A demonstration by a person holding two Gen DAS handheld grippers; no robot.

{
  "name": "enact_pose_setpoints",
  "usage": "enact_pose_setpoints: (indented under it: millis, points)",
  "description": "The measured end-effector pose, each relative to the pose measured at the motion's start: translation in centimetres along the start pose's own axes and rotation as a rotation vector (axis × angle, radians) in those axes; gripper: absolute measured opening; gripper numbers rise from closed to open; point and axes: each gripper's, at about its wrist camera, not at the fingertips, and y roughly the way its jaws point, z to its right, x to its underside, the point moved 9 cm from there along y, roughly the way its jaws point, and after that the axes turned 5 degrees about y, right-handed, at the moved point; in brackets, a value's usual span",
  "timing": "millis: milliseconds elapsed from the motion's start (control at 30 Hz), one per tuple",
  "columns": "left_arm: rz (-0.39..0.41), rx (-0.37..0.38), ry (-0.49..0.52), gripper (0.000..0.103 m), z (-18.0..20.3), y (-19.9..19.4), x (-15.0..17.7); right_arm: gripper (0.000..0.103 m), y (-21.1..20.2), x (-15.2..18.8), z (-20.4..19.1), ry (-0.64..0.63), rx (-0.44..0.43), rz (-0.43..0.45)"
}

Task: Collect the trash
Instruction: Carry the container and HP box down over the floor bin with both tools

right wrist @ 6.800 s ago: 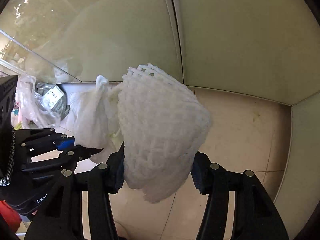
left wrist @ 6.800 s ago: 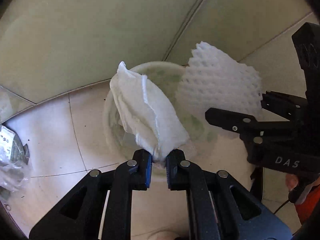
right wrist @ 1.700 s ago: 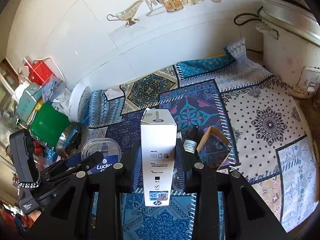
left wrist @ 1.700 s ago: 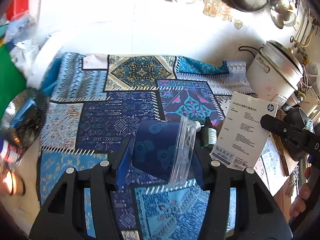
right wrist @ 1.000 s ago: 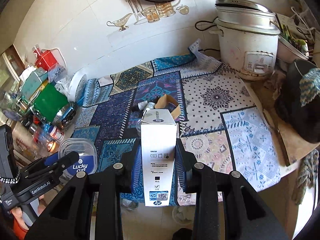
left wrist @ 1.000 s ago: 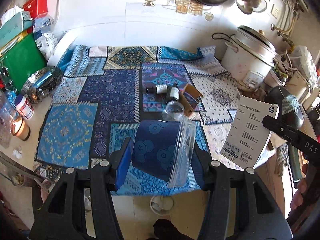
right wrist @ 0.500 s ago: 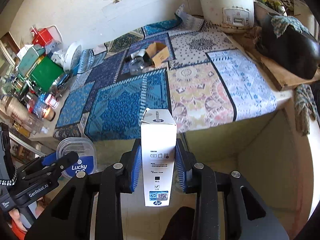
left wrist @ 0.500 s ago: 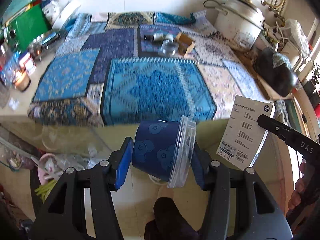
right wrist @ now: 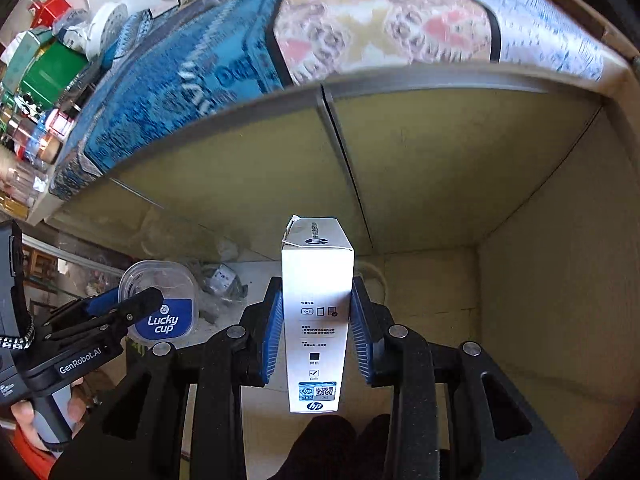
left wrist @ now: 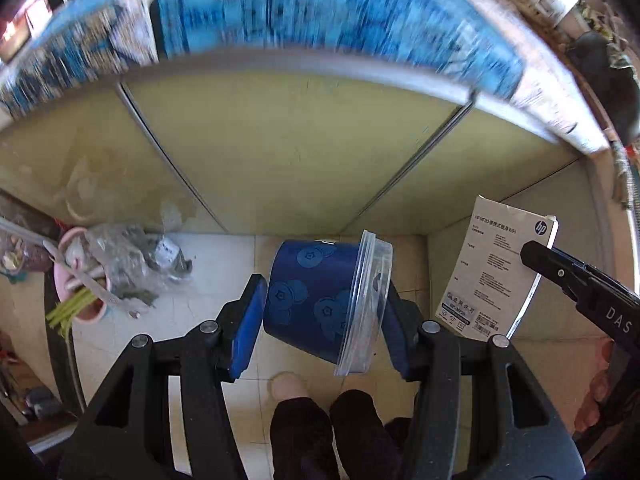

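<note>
Both loads are picked but not yet binned: the left tool point(left wrist: 320, 320) clamps a dark-blue lidded plastic cup point(left wrist: 320, 300) and the right tool point(right wrist: 316, 332) a tall white cardboard box point(right wrist: 316, 300), both held above the tiled floor point(left wrist: 200, 320) below the cloth-covered worktop point(right wrist: 280, 40).

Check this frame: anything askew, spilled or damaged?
The blue cup lies tipped sideways in the left claw, lid facing right. The white box in the right claw has a torn top flap. Nothing is spilling.
</note>
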Motion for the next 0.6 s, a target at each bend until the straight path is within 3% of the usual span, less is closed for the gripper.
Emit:
enact_pose_setpoints:
  millis: [333, 600]
  points:
    - [-0.085, 0.033, -0.119, 0.054, -1.6, 19.8, 4.7, 0.029, 18.6, 4.4, 7.9, -0.005, 0.014, -0.121]
    - [-0.132, 0.059, -0.162, 0.054, -3.5, 33.5, 8.0, 0.029, 31.3, 6.6, 10.7, 0.025, -0.035, -0.158]
